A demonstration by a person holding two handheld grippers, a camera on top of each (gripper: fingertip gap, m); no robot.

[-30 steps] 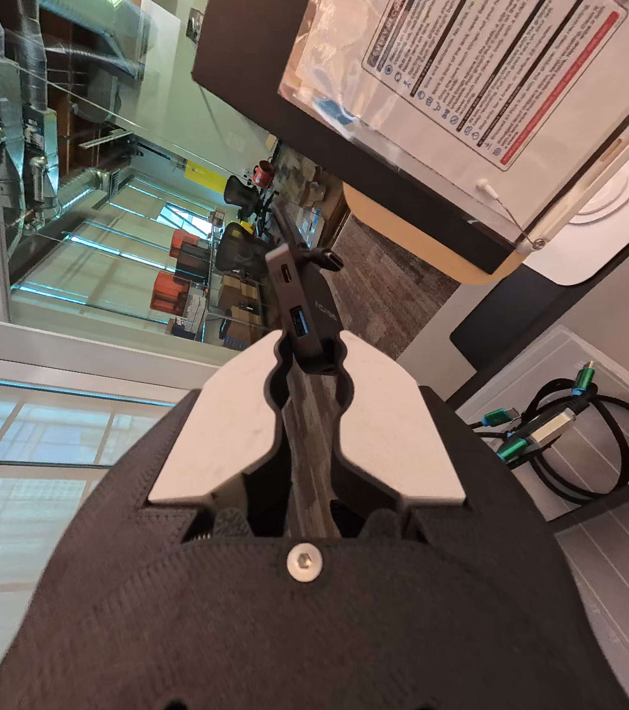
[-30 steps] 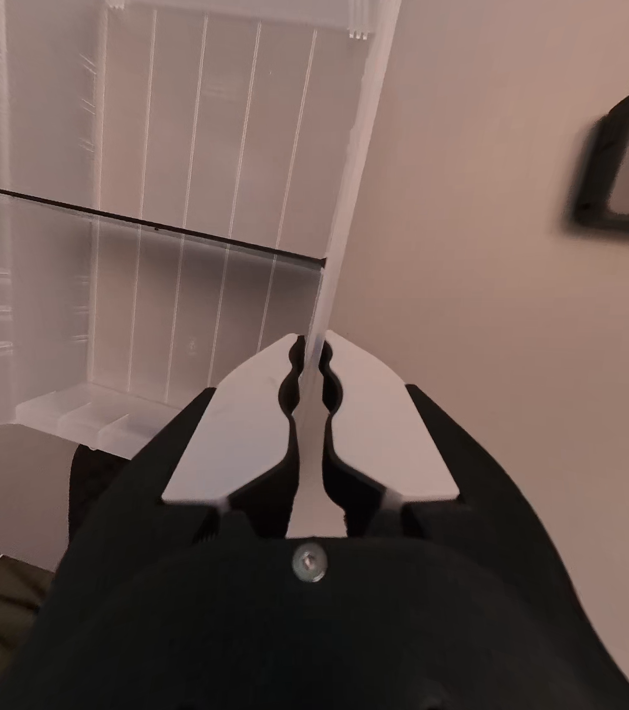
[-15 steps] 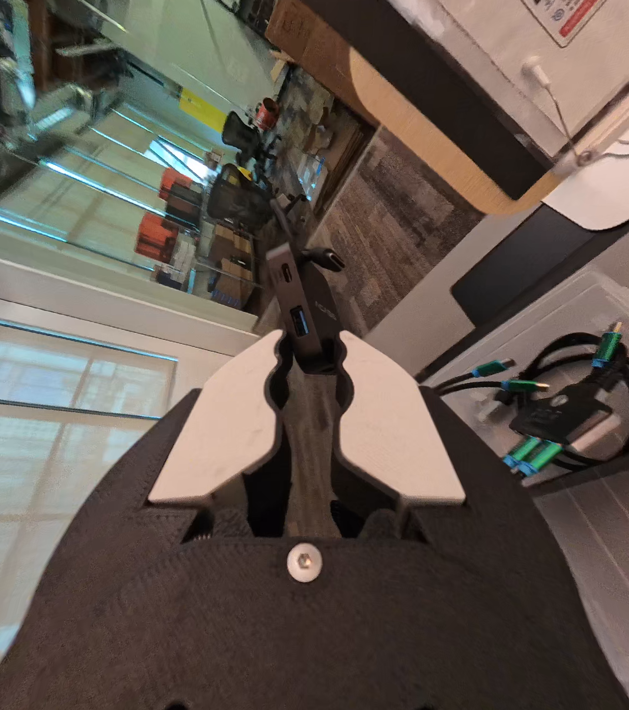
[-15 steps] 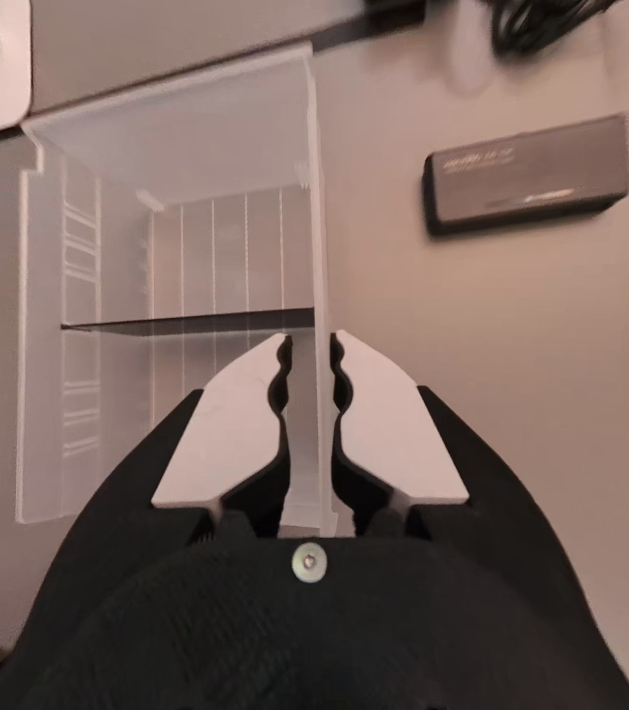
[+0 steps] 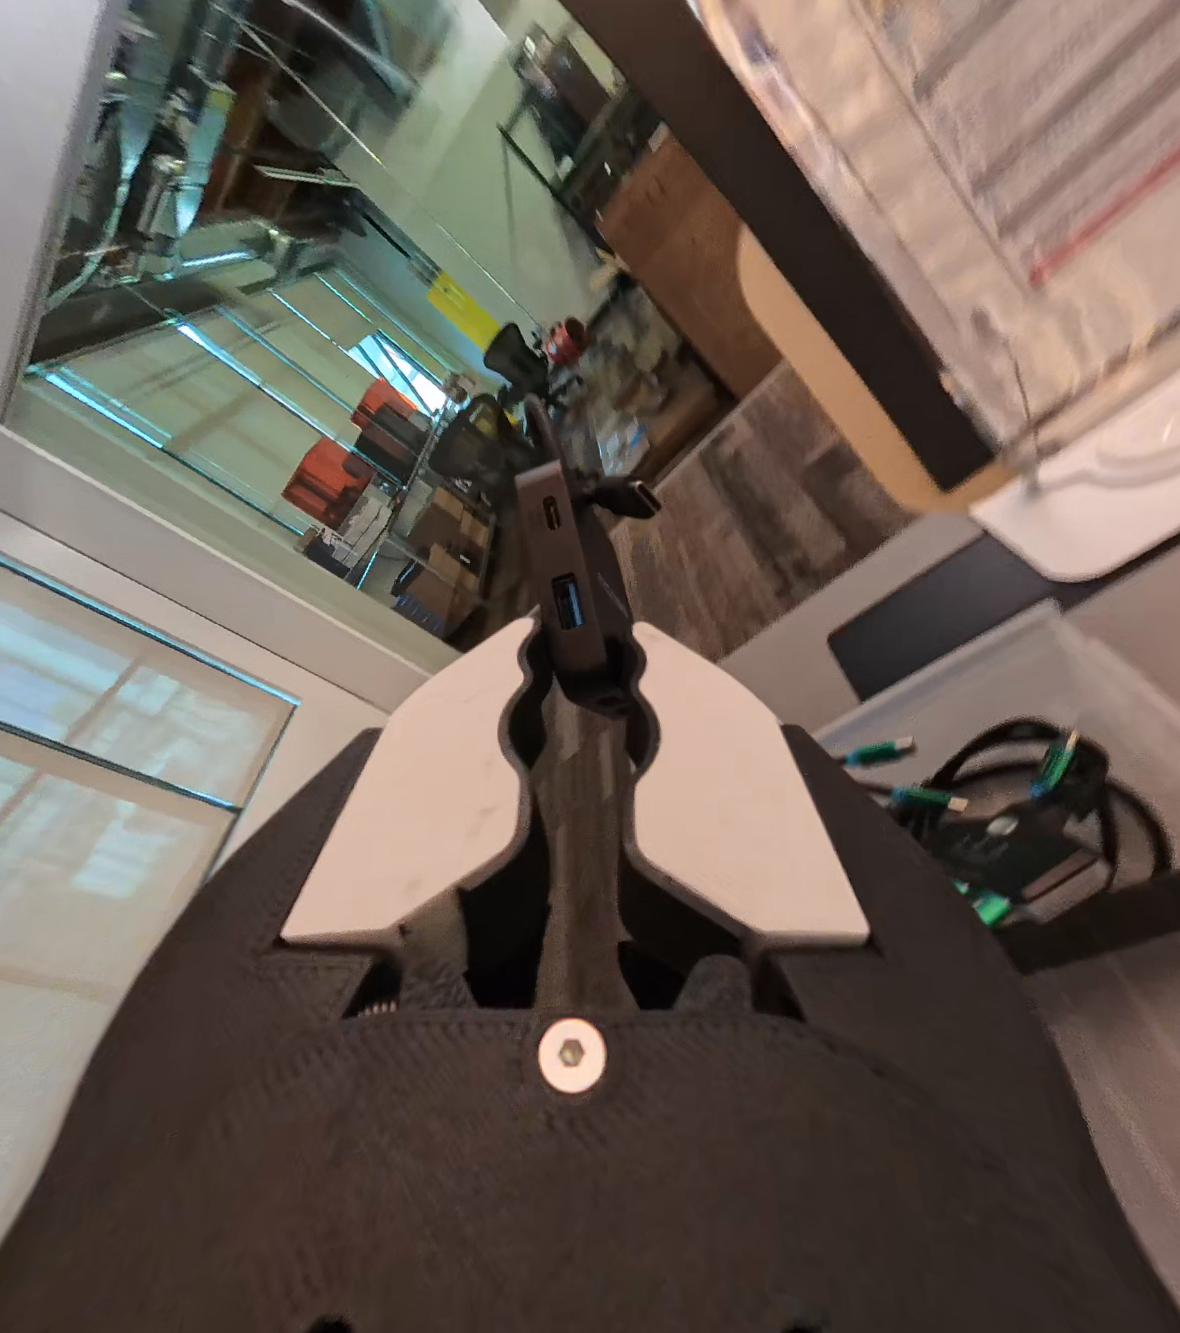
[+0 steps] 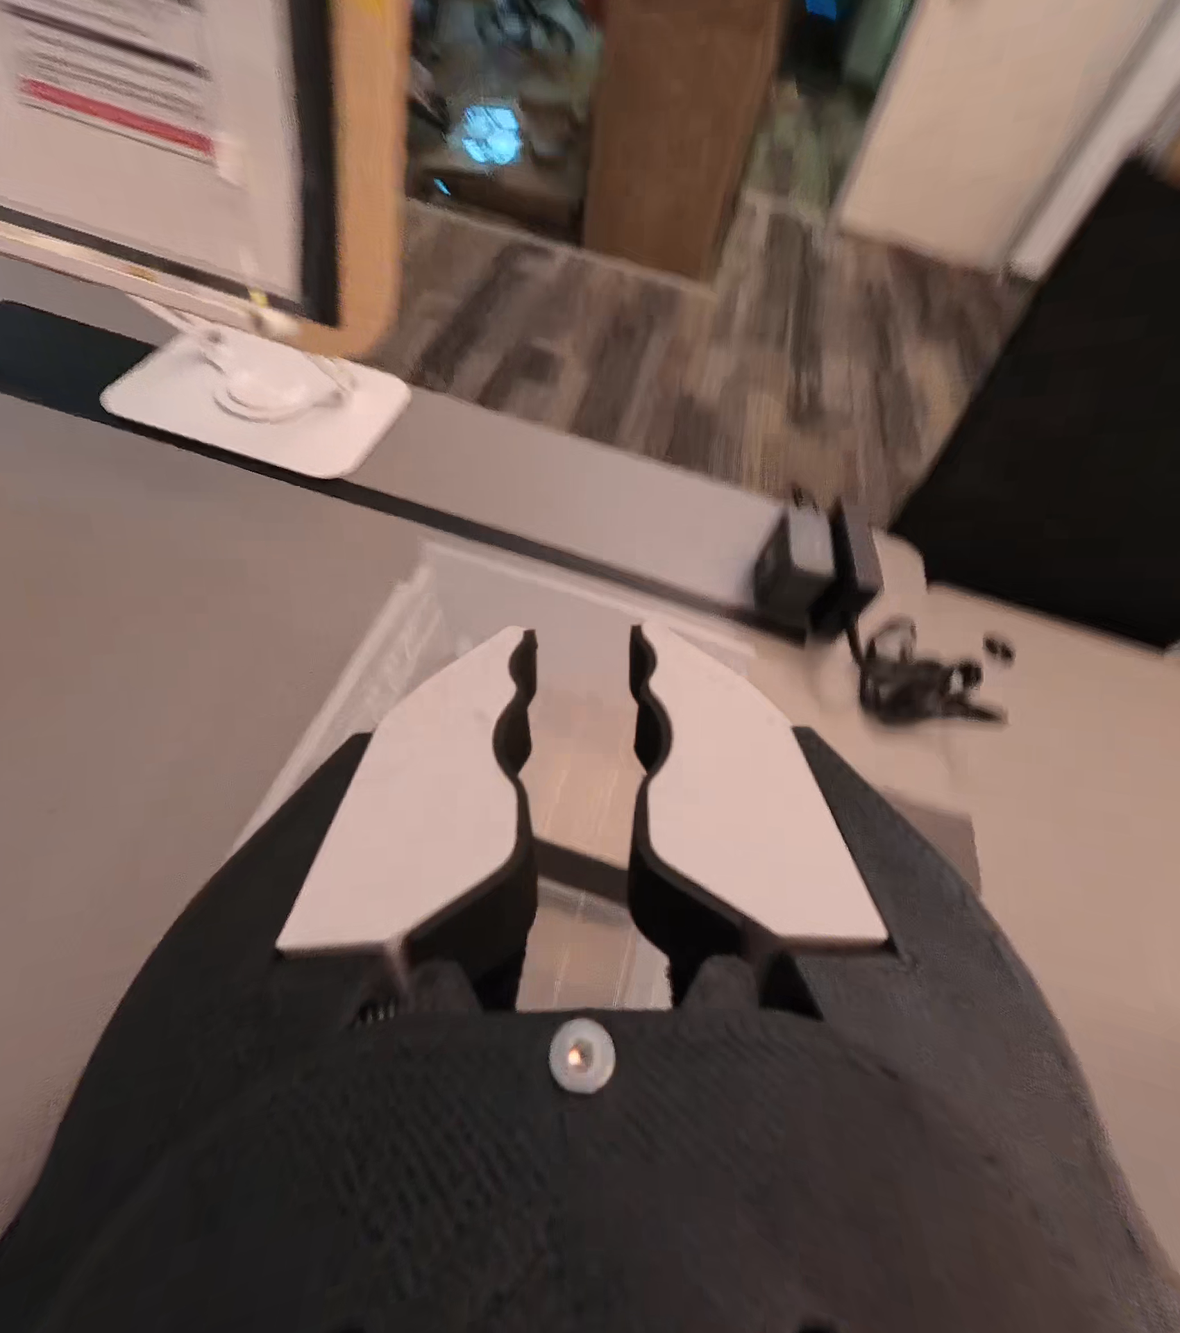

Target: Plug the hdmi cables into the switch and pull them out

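My left gripper (image 5: 583,635) is shut on the lower end of a dark grey switch (image 5: 573,562) and holds it upright in the air. The switch's side ports face me, and its short lead with a small plug (image 5: 627,498) sticks out near the top. No cable is plugged into the ports I see. Black cables with green plugs (image 5: 1049,815) lie coiled in a clear bin (image 5: 969,671) at the right. My right gripper (image 6: 583,638) is open and empty above the clear bin (image 6: 385,649).
A framed sign on a white stand base (image 6: 255,404) stands at the table's far left. A dark box-shaped device (image 6: 811,570) and a tangle of black cable (image 6: 919,678) lie at the far right. The table edge drops to a wood-pattern floor beyond.
My right gripper was pinched on the clear bin's wall, then opened, let it go and swung up toward the table's far edge. My left gripper kept hold of the switch while tilting.
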